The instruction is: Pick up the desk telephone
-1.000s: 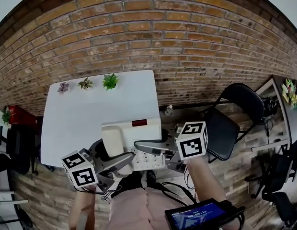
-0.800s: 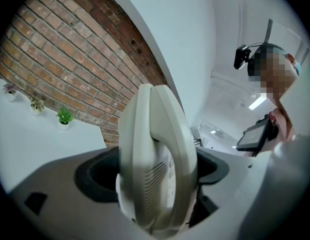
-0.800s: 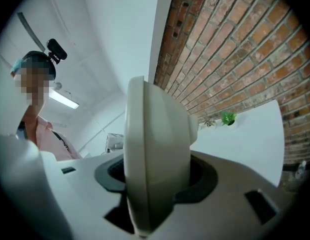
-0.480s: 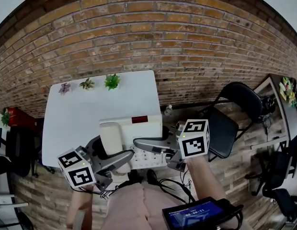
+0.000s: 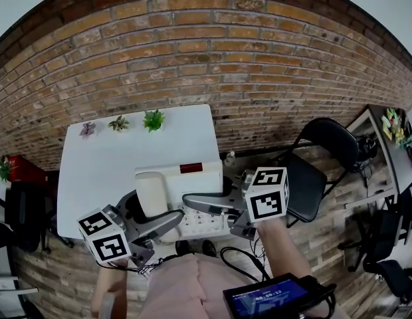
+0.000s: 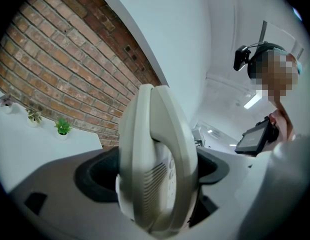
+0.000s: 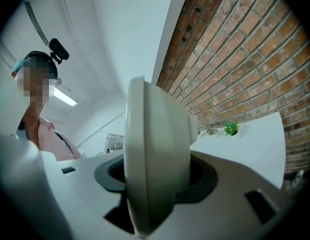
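The left gripper has its jaws clamped on the handset side of the desk telephone, which sits between both grippers at the white counter's near right corner. The handset's long axis points toward the brick wall, with the display at the far end. The right gripper's jaws pinch the telephone's right edge.

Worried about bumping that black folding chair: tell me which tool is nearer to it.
Right. The right tool grips the telephone at the end facing the chair; the left tool grips the opposite end.

head view looks down; gripper views closely face telephone.
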### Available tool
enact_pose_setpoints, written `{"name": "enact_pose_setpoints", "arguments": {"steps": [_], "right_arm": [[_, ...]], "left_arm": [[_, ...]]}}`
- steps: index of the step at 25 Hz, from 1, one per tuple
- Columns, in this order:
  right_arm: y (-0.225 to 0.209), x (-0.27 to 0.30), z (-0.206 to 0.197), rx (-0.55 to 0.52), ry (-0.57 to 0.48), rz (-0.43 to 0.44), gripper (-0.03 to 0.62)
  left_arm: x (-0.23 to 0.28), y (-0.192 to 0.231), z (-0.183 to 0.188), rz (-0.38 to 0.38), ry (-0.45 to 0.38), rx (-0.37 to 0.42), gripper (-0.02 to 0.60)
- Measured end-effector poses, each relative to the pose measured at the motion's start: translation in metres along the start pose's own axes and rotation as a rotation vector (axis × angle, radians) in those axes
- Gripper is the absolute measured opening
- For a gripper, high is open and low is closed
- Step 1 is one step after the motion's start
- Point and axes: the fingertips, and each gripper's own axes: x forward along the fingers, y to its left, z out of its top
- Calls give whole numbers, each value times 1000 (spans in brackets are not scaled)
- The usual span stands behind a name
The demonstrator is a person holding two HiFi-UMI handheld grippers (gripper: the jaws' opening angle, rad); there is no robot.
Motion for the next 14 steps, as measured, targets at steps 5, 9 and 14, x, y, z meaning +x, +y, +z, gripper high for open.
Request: {"name": "enact_pose_setpoints", "arguments": {"steps": [5, 9, 14], "right_arm": [[-1, 0, -1, -1, -7, 1, 224], [-2, -1, 0, -1, -6, 2, 224], [-2, -1, 0, -4, -6, 1, 224]], "left_arm": [[1, 1, -1, 3, 10, 9, 446], [3, 1, -1, 8, 13, 6, 446], [3, 2, -1, 9, 13, 8, 446]]}}
